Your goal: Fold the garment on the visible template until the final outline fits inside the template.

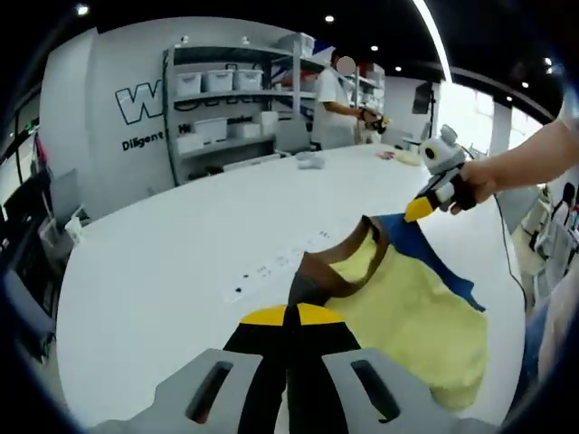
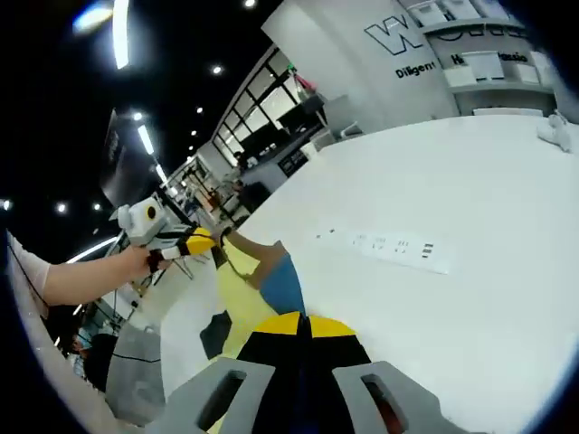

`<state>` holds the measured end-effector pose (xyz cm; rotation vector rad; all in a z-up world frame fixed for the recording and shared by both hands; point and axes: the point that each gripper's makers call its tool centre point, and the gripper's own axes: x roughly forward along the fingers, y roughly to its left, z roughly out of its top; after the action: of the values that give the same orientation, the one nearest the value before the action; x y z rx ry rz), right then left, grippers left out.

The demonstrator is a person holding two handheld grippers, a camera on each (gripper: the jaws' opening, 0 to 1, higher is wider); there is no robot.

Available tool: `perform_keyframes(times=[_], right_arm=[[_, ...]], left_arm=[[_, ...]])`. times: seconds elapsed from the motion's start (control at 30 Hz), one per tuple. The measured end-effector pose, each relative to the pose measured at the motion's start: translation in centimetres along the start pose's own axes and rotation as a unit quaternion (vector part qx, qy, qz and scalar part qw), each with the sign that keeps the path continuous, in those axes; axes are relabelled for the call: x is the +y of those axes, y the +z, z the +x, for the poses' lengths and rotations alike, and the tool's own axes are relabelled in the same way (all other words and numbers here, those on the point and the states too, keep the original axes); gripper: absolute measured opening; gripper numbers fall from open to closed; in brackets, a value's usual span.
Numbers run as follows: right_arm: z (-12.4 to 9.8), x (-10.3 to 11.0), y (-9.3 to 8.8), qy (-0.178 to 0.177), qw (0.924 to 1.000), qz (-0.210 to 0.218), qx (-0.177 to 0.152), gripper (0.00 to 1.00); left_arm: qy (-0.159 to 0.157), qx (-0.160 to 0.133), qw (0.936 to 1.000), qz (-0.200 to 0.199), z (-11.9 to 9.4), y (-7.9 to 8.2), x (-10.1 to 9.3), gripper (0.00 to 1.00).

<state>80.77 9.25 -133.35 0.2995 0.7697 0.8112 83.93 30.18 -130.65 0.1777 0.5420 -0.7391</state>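
While lifted off the white oval table (image 1: 163,271), yellow fabric garment with blue and brown trim (image 1: 407,307) hangs between left gripper (image 1: 291,315) and right gripper (image 2: 303,324), both pinching cloth edges. Mid-fold carry, judged; next: lower flat onto template, not clearly visible.

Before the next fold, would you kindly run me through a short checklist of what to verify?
1. Left gripper shut on the garment: ok.
2. Right gripper shut on the garment: ok.
3. Garment lifted between both grippers, off the white table: ok.
4. Template under the garment visible: cannot tell; no outline is seen, just small printed marks on the table.
5. Garment spread flat, without bunching: not ok; it hangs creased.
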Motion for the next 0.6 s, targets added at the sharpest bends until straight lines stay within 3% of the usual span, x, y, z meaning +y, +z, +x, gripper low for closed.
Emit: perform_keyframes(times=[0.3, 0.4, 0.47, 0.6], right_arm=[[2.4, -3.5, 0.1, -0.048, 0.9988, 0.002, 0.015, 0.00], [2.1, -4.6, 0.8, -0.084, 0.9962, -0.024, 0.005, 0.02], [1.9, -4.3, 0.8, -0.081, 0.9965, -0.019, -0.003, 0.14], [1.1, -3.4, -0.4, -0.076, 0.9966, -0.034, 0.003, 0.08]], left_arm=[[0.018, 0.030, 0.9983, -0.046, 2.2, -1.7, 0.9, 0.01], [0.034, 0.033, 0.9976, -0.051, 1.7, -2.2, 1.2, 0.10], [0.035, 0.035, 0.9977, -0.047, 1.1, -2.7, 1.0, 0.10], [0.011, 0.036, 0.9974, -0.062, -0.6, -4.2, -0.6, 0.05]])
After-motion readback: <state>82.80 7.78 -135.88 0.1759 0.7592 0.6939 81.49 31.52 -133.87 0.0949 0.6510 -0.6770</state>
